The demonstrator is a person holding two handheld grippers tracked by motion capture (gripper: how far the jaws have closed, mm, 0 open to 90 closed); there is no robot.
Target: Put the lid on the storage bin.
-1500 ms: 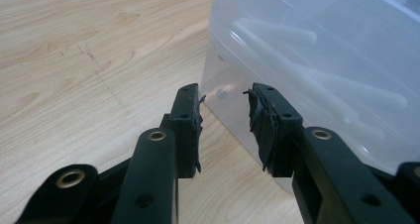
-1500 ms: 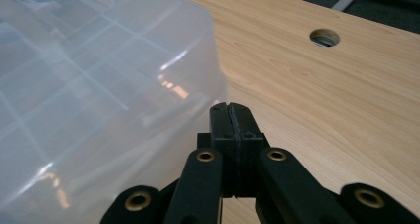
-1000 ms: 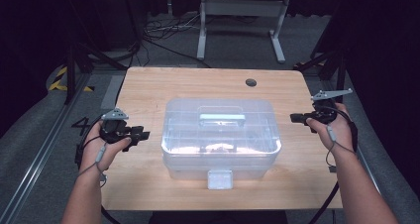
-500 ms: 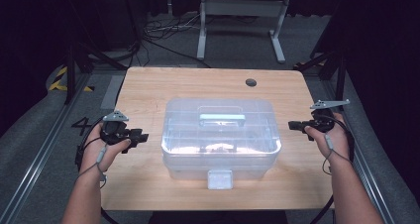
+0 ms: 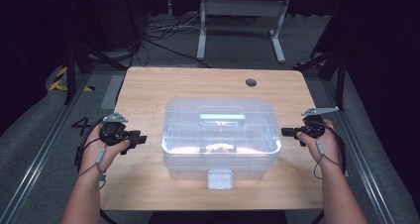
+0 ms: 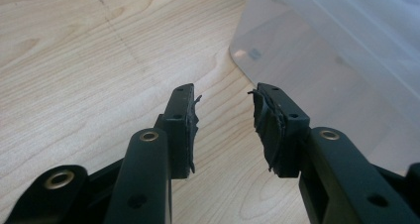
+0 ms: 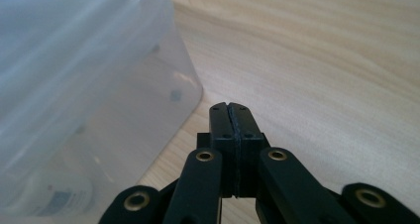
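Two grippers flank my clear lidded box (image 5: 220, 135): left gripper (image 6: 224, 127) parted, empty; right gripper (image 7: 231, 110) closed, empty.

Both forearms are bare, with no sleeves. Each hand holds a black gripper: the left gripper (image 5: 139, 139) and the right gripper (image 5: 286, 131). A grey three-cornered plate sits on top of each, and a thin cable trails along the wrist. The black jaws have brass-coloured rivets, small screw holes and worn, torn rubber pads (image 6: 190, 122).
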